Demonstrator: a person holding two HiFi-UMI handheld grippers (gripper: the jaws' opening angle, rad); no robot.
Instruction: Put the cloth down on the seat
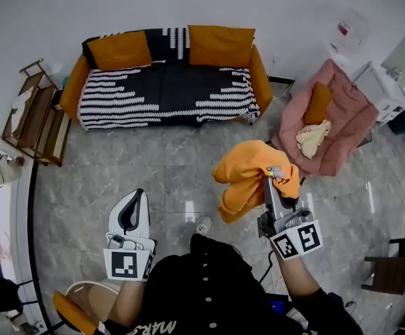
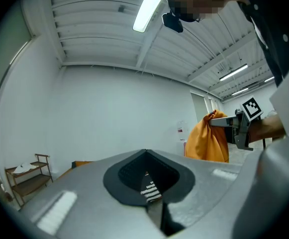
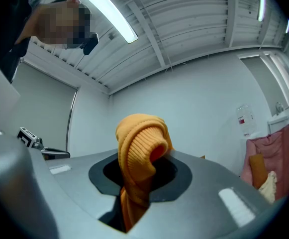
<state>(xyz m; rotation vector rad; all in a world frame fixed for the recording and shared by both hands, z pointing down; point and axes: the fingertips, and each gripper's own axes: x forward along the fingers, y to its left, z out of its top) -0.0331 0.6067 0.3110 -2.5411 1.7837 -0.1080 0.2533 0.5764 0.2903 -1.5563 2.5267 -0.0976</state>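
Observation:
An orange cloth (image 1: 247, 176) hangs bunched above the grey tiled floor, with my right gripper (image 1: 275, 181) shut on it. In the right gripper view its ribbed cuff (image 3: 140, 153) sticks up between the closed jaws. The sofa seat (image 1: 167, 89), black with white stripes and orange cushions, stands by the far wall. A pink armchair (image 1: 338, 121) to the right holds a cream cloth (image 1: 312, 138) and an orange cushion. My left gripper (image 1: 134, 208) is shut and holds nothing, low at the left. The left gripper view shows the orange cloth (image 2: 207, 137) hanging at right.
A wooden shelf rack (image 1: 38, 114) stands at the left wall. A white table (image 1: 387, 93) sits at the far right, a dark chair (image 1: 390, 271) at the lower right. An orange stool (image 1: 83, 306) is near my left side. Grey floor (image 1: 139, 159) lies before the sofa.

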